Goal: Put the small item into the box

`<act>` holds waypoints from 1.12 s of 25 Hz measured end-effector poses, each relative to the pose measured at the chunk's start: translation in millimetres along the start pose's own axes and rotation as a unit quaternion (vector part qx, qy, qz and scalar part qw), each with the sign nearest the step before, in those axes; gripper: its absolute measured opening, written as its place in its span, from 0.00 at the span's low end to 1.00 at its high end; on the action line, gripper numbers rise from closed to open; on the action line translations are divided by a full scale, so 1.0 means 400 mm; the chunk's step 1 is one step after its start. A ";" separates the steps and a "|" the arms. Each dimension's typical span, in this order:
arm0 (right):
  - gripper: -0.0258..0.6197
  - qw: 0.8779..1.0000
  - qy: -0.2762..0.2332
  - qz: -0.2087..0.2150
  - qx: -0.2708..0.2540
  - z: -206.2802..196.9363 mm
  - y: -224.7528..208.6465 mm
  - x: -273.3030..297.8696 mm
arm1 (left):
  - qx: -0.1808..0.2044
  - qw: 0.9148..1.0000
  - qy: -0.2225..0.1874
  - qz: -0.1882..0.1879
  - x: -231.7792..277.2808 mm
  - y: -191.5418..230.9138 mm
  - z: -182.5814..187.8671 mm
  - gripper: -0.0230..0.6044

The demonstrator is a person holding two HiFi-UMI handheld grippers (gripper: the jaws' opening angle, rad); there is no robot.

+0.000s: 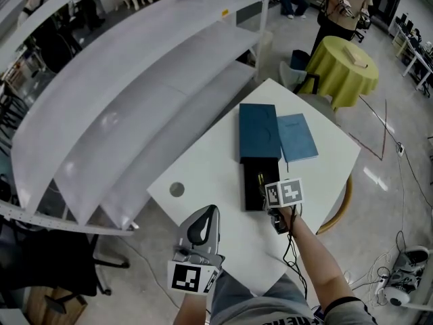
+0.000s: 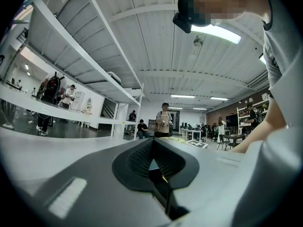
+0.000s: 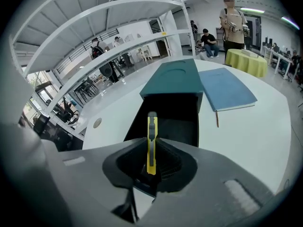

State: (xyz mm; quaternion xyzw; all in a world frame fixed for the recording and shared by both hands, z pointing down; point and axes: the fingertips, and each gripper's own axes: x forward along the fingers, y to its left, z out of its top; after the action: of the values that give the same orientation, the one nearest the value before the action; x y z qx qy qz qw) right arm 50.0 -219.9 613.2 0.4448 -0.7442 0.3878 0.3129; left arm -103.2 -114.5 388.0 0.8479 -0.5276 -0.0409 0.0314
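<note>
Yellow slim plastic cutter (image 3: 151, 143), clamped in the right gripper (image 3: 151, 162), points lengthwise into the open black box (image 3: 182, 122) just beyond, while the left gripper (image 1: 210, 213), jaws together, waits nearer.

1. Big open lab-style office hall: grey polished floor (image 1: 399, 202), strip lights (image 2: 215, 32) overhead.
2. Long white shelving rack (image 1: 135, 100) runs left of the white counter (image 1: 203, 188).
3. Far right, workstations (image 1: 413, 36); people (image 1: 345, 5) standing and sitting about.
</note>
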 end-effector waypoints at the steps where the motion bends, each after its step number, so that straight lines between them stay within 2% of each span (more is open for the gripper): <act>1: 0.13 1.000 0.007 -0.001 0.002 -0.004 -0.001 0.008 | 0.000 1.000 0.000 0.000 -0.001 0.003 -0.002 0.06; 11: 0.13 0.996 0.069 -0.025 -0.043 -0.019 0.006 0.061 | -0.005 1.000 0.007 0.007 -0.026 0.024 -0.015 0.06; 19: 0.13 0.994 0.089 -0.043 -0.041 -0.025 0.007 0.093 | -0.006 1.000 0.010 0.015 -0.041 0.040 -0.021 0.06; 28: 0.13 0.994 0.089 -0.055 -0.045 -0.027 0.003 0.106 | -0.007 1.000 0.014 0.022 -0.055 0.058 -0.029 0.06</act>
State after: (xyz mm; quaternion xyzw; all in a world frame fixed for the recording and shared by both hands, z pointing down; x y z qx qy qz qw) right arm 32.8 -228.0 652.6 0.4339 -0.7047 0.3743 0.4184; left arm -132.5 -104.7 402.4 0.8361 -0.5457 -0.0326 0.0458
